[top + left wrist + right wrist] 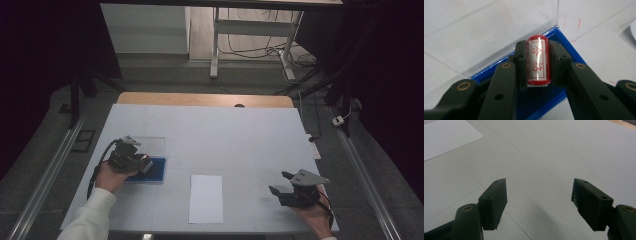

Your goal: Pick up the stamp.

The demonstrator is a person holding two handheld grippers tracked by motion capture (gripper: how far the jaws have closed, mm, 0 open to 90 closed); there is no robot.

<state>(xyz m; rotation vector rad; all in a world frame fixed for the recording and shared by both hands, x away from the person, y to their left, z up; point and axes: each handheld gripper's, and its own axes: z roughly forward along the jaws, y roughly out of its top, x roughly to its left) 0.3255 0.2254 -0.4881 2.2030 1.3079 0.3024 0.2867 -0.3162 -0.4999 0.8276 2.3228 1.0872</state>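
1. Two grippers over white table (210, 130): left gripper (142, 164) low above blue ink-pad case (155, 170), forearm angled in from bottom left.
2. Clamped on red-rimmed stamp (538, 61), red characters legible in left gripper view, clear lid (486, 32) raised behind.
3. Right gripper (280, 182) spread wide, empty, hovering beside white paper sheet (206, 198).

The one readable marking is on the face of the red stamp (538, 60) gripped in the left tool (537, 62): two red Chinese characters inside a red rectangular border on a white ground, stacked along the stamp's length. They look like 合格 seen mirrored, though glare blurs the strokes. Faint red smudges on the desk (599, 37) near the blue ink pad (564, 37) spell nothing legible.
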